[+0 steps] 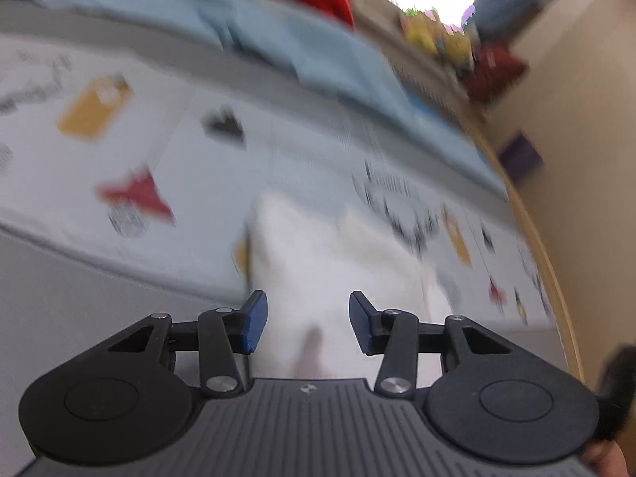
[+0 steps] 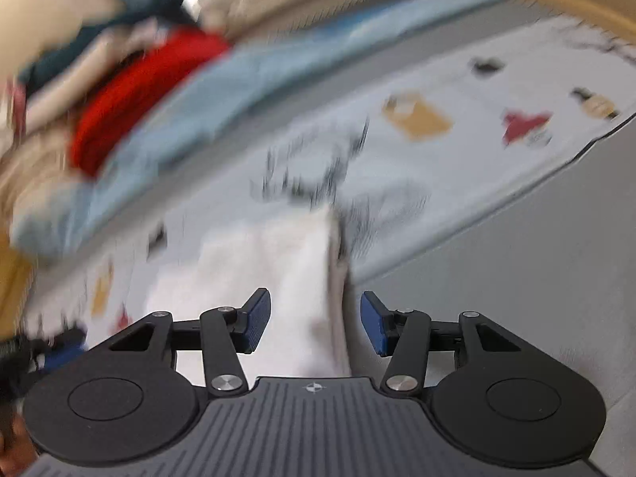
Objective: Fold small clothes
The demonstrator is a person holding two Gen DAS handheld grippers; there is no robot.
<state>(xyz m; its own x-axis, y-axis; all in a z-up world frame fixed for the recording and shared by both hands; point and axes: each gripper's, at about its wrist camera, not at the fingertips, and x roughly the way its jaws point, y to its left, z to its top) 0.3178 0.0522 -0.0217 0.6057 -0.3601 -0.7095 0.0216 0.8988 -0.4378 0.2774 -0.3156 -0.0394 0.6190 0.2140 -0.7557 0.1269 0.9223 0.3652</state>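
1. No container shows clearly in either blurred view; a heap of clothes (image 2: pixel 119 63), with a red garment (image 2: pixel 139 91) among them, sits far left in the right wrist view.
2. A pale blue cloth (image 1: pixel 278 39) lies beyond the printed mat (image 1: pixel 198 159) on the grey tabletop (image 1: pixel 59 286).
3. The left gripper (image 1: pixel 308 324) has its blue pads (image 1: pixel 254 324) spread apart, holding nothing, over a folded white garment (image 1: pixel 330 262) resting on the mat.
4. The right gripper (image 2: pixel 316 324) is likewise spread, empty, above the white garment's (image 2: pixel 278 262) right edge.
5. A wooden rim (image 1: pixel 548 262) borders the tabletop at right.
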